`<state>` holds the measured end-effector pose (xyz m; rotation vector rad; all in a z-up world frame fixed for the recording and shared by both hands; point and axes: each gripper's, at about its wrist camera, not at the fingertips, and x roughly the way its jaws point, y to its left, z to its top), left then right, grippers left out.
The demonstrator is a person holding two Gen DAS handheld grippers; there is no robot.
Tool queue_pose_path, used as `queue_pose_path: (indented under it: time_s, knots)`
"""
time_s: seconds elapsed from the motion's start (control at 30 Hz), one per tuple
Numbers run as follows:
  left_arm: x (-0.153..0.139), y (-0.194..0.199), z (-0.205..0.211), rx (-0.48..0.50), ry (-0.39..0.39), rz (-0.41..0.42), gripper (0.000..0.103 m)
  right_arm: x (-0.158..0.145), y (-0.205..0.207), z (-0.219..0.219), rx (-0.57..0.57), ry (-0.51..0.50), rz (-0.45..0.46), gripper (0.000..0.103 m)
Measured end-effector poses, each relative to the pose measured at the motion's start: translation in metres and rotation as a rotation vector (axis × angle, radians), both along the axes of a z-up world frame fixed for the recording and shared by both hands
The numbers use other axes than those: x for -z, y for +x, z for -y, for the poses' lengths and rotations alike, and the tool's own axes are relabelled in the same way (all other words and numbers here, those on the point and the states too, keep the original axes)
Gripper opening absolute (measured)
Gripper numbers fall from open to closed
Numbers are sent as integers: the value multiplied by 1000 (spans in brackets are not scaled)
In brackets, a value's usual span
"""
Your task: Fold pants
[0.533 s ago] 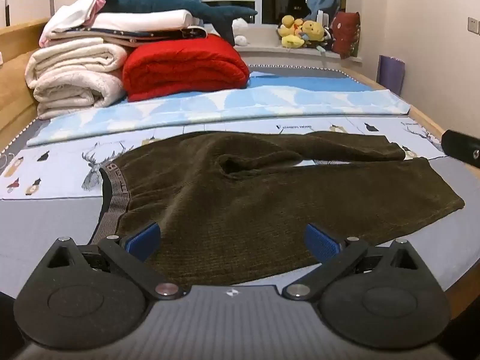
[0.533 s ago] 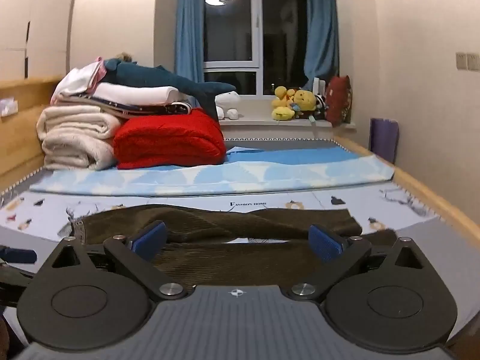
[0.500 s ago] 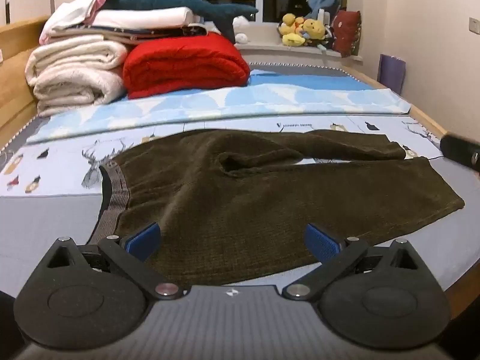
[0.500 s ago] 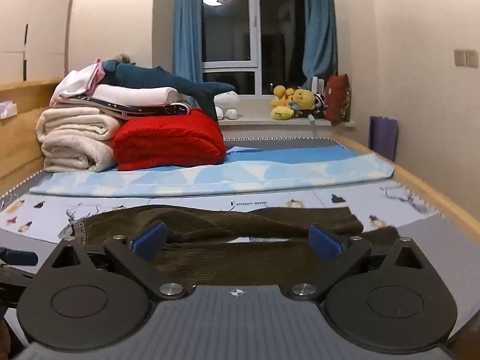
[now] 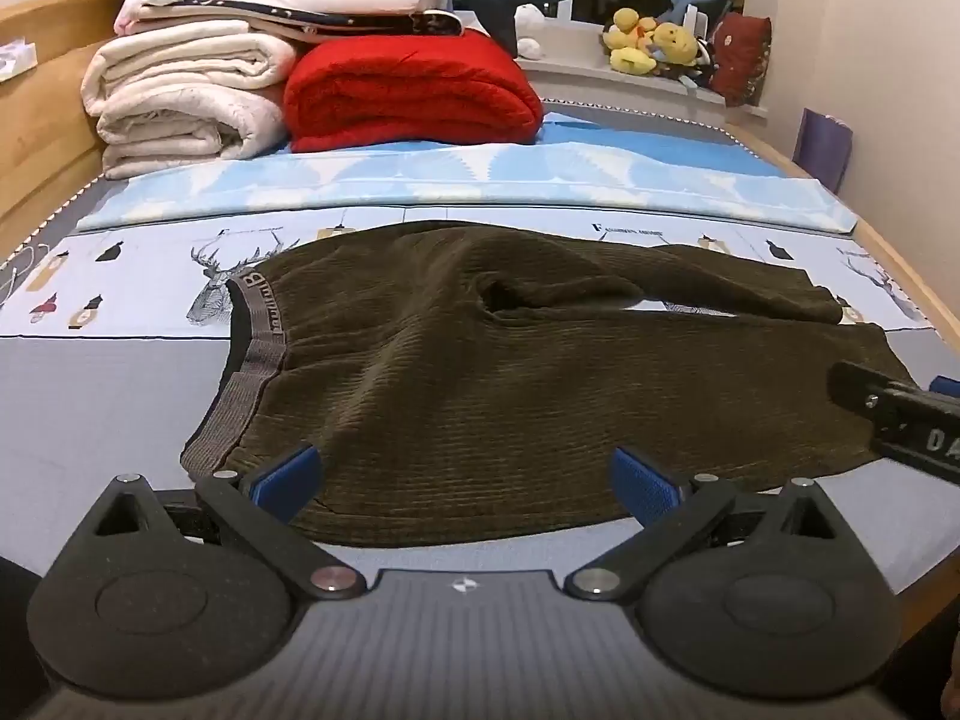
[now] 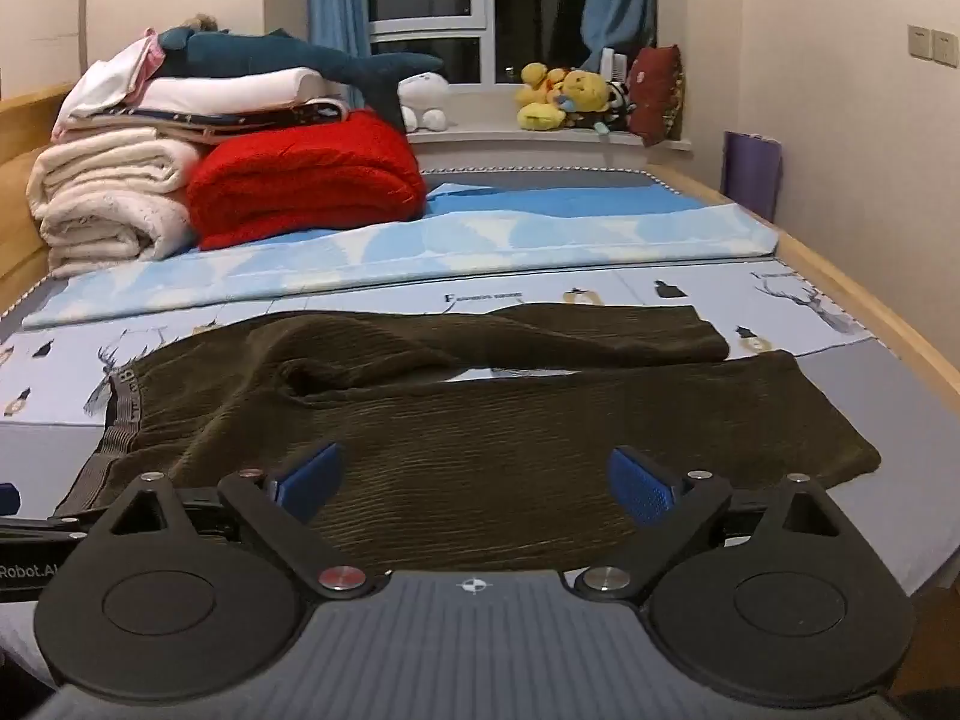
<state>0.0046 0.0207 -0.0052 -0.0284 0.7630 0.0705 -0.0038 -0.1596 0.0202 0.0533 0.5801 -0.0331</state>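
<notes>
Claws: I see left gripper [image 5: 465, 477] and right gripper [image 6: 474, 480] both spread wide, empty.
Pants [image 5: 510, 372]: flat; I'd pinch the near hem at 6 o'clock, lift evenly.

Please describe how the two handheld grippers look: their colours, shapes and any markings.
The left gripper and the right gripper look alike: a grey ribbed body bearing a small crosshair mark, two round black discs, black linkage arms with silver pivots, and blue textured fingertips. White lettering, partly cut off, shows on their black sides.

Both hand-held grippers tilted downward; the pants [image 5: 480, 372] now loom nearer.
</notes>
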Motion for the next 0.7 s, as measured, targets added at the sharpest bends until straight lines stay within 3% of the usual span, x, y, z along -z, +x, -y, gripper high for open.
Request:
queue_pose_path:
  time_s: [0.7]
  knots:
    - [5, 8, -3, 4, -4, -18, 102, -1, 13, -8, -48, 11, -66, 96]
